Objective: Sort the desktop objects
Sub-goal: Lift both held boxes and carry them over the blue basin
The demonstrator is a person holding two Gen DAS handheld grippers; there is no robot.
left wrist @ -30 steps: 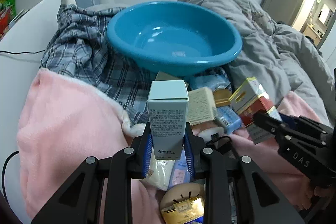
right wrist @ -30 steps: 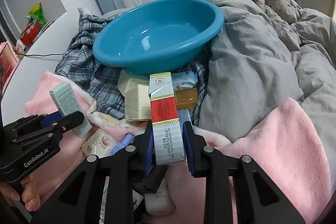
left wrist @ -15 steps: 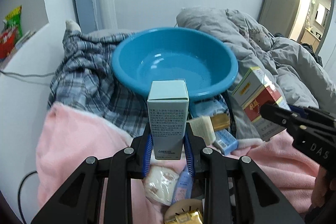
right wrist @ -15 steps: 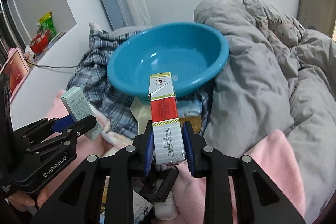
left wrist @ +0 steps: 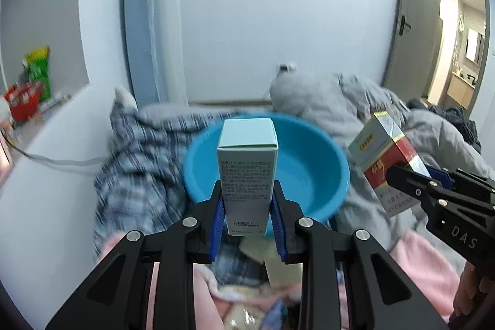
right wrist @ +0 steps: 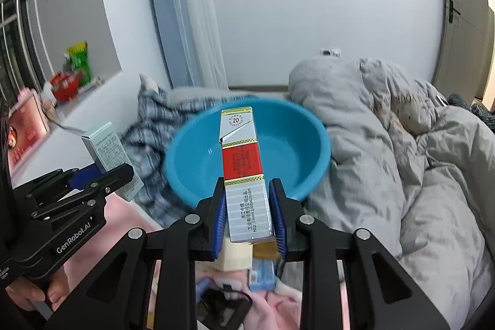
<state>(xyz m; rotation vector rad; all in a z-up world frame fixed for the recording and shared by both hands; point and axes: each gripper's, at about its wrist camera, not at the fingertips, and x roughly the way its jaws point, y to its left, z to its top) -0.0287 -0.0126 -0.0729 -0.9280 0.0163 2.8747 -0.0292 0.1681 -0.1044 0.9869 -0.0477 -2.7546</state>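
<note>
The left gripper is clamped on an upright pale green carton, and the right gripper grips a red-and-white cigarette pack (marked 20 on top). Both are held in front of the blue basin. The basin sits between a plaid shirt and a grey duvet.

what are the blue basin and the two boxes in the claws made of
Blue basin: likely moulded plastic, smooth and glossy, with light glints inside. Pale green box and red and white box: seemingly thin printed cardboard, with crisp folded edges and a flap seam; the red one looks slightly glossier.
</note>
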